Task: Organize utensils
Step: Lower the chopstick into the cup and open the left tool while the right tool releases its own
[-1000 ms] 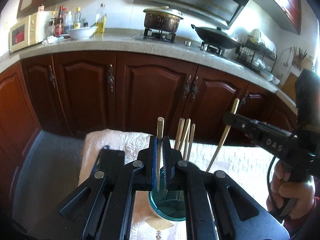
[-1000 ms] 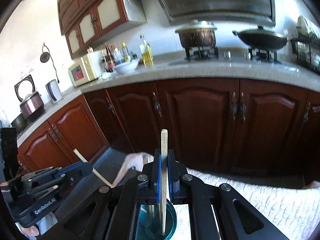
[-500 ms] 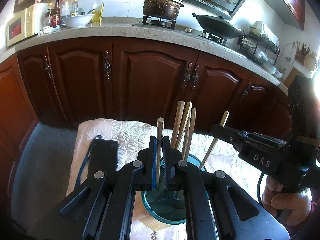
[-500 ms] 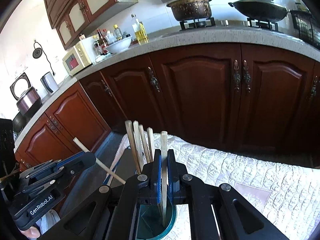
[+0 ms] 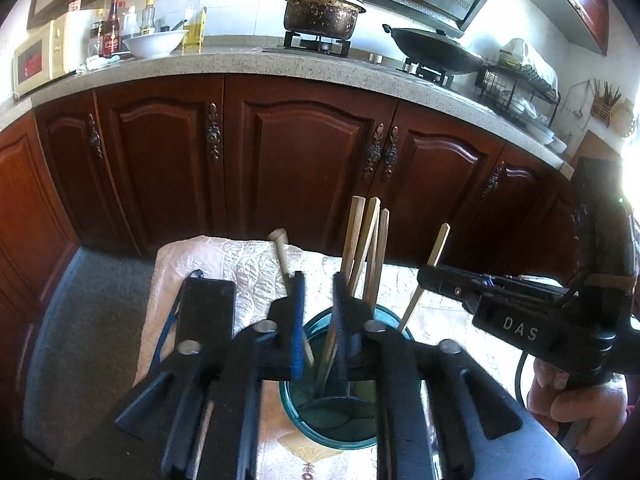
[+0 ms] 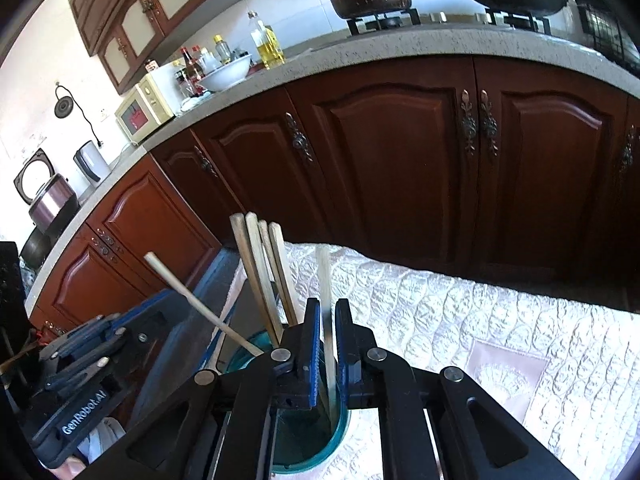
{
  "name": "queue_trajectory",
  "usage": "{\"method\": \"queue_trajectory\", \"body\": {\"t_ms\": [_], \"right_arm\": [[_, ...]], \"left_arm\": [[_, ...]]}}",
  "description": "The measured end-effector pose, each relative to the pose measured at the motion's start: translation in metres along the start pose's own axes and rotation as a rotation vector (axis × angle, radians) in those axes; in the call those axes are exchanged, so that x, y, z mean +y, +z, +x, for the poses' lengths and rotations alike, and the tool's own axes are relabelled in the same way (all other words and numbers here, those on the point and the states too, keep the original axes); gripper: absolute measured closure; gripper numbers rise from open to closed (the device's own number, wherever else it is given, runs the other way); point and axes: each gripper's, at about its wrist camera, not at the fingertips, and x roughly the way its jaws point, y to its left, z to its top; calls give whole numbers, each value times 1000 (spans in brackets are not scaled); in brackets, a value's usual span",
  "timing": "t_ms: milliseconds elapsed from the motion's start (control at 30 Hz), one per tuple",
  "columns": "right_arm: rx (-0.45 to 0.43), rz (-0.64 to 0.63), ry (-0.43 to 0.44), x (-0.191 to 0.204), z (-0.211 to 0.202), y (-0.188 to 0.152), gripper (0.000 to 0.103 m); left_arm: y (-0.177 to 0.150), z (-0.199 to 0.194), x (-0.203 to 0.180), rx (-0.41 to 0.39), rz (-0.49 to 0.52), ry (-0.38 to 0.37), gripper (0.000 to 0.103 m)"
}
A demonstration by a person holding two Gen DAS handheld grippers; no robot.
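A teal cup (image 5: 332, 420) stands on a white quilted cloth (image 5: 240, 264) with several wooden chopsticks (image 5: 368, 240) upright in it. My left gripper (image 5: 318, 320) hovers over the cup's rim, its jaws opening. A round-topped chopstick (image 5: 280, 236) stands loose between them, its foot in the cup, leaning left against one finger. My right gripper (image 6: 328, 344) is over the same cup (image 6: 308, 440), its jaws opening slightly. A pale chopstick (image 6: 325, 280) stands between the pads with a thin gap on each side. In the left wrist view the right gripper (image 5: 426, 278) reaches in from the right.
A black flat device (image 5: 206, 312) with a blue strap lies on the cloth left of the cup. Dark wooden cabinets (image 5: 300, 160) under a stone counter (image 5: 240, 60) close off the far side. Grey floor (image 5: 80, 320) shows on the left. A hand (image 5: 576, 404) holds the right gripper.
Both grippers came down, sinking their chopsticks into the cup. The left jaws parted and their chopstick tipped to the left. The right jaws loosened a little around theirs.
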Motion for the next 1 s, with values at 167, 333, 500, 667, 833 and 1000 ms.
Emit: {"method": "queue_trajectory", "body": {"t_ms": [167,333,500,667,833,1000], "right_arm": [[4,15,-5,-4,-4,-7,80],[-10,17,-9,-7,-17,-14,72],[-27,21,-8,-8,-32,-22,70],[-48,11,-26,-6,-49,-29,68],[-63,7,-40,-6,-66,-39,65],[-73,-3,-66,-8,-82,-49,65]], "left_arm": [[-2,-4,-3,3,4,-1,78],[-5,-11,-9,-10,21,2,71],[-8,-19,-17,-24,37,1,68],[-11,-29,-27,-38,47,-4,64],[-13,-41,-38,-56,55,-18,60],[-16,-51,-50,-67,73,-46,52]]}}
